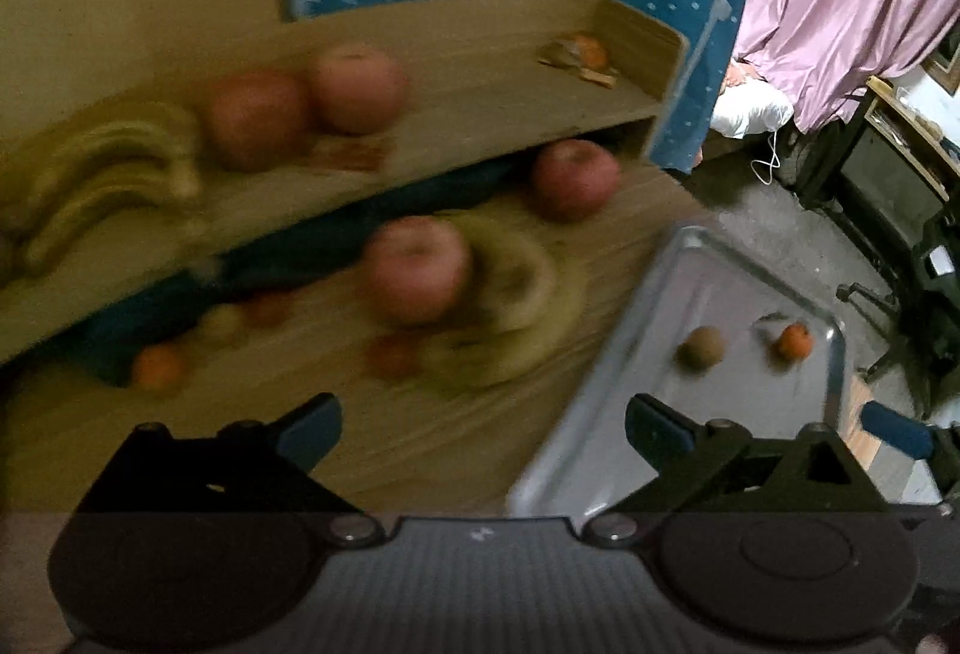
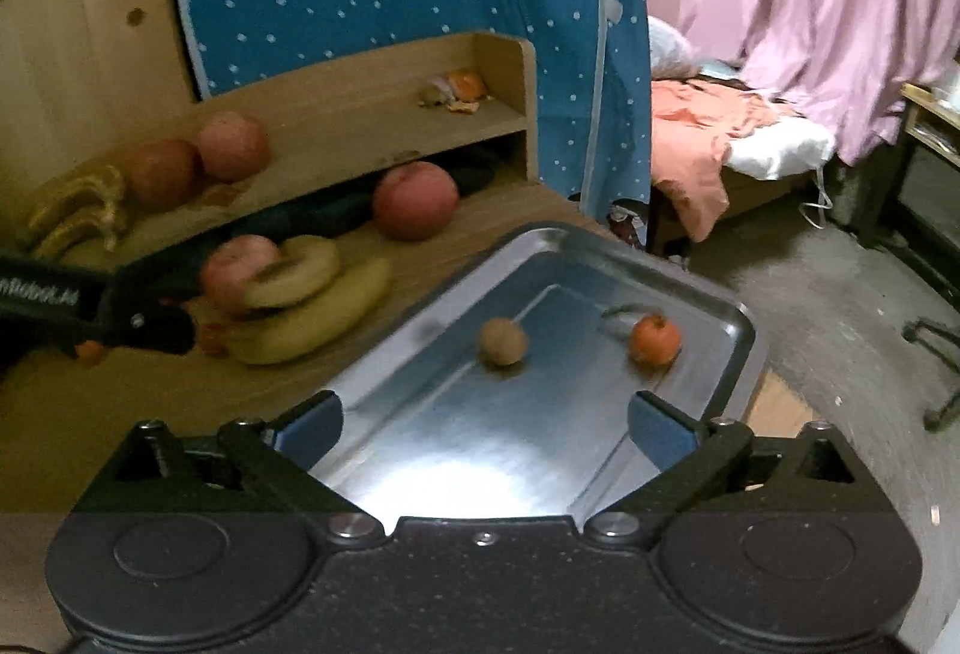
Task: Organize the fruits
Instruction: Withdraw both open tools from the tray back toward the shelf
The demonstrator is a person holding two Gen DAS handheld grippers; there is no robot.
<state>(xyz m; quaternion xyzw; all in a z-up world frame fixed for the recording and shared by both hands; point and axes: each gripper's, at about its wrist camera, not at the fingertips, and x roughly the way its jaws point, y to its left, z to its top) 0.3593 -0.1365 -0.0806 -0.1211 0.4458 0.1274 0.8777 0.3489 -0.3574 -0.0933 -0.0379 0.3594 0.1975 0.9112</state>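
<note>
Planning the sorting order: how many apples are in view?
4: two on the wooden shelf, apples and; one below the shelf's right end; one against the bananas. Others may be hidden.

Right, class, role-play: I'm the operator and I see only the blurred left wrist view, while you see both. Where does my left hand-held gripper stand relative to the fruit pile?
Observer: The right wrist view shows the left hand-held gripper from the side, with its tip close beside the apple and the bananas.
Operator: And the right one?
Observer: The right hand-held gripper is open and empty above the near end of the metal tray.
Operator: How do the bananas lie?
Observer: A curled one rests on a longer one, with the apple against them.
</note>
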